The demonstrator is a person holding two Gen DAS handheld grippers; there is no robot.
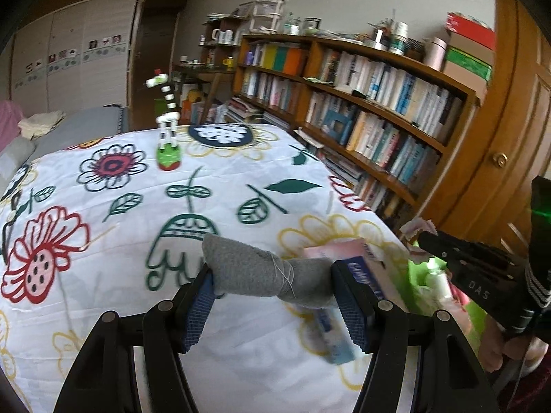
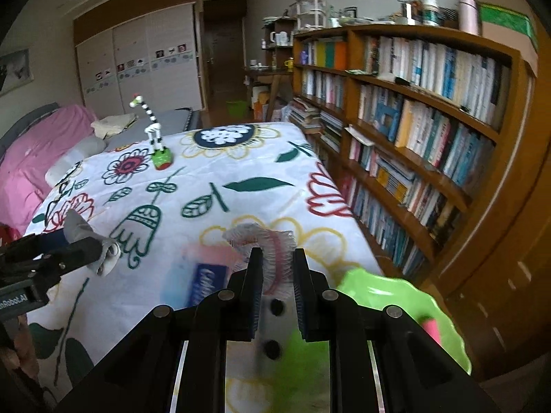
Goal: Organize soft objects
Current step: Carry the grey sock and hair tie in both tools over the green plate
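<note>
The left gripper (image 1: 272, 296) was pinching a rolled grey sock (image 1: 265, 277) between its blue pads (image 1: 201, 306), the roll bound near one end with pale thread and held up over the flowered quilt (image 1: 213, 186) on the bed. From the right wrist camera the same sock (image 2: 91, 241) stuck out of that gripper (image 2: 86, 251) at the left edge, one end pointing up and the other end bunched below.

The right gripper (image 2: 277, 275) had its jaws drawn close on a frilly pink and white fabric piece (image 2: 268, 247), whose ruffled edge arched above the fingertips. In the left wrist view only a scrap of that fabric (image 1: 418, 227) showed at the tip of the right gripper (image 1: 425, 237).

Below and between the two tools a box with a blue label and a pink part (image 2: 206, 272) lay on the quilt, blurred, so I could not read it. A bright green tray (image 2: 396, 296) sat at the near right corner of the bed, with something pink (image 2: 432, 328) inside it; a white bottle (image 1: 435, 273) showed there too in the left view.

Far up the quilt a striped black and white toy giraffe on a green base (image 1: 167, 120) stood upright. A long wooden bookshelf (image 2: 430, 120) packed with books ran along the right side of the bed.
</note>
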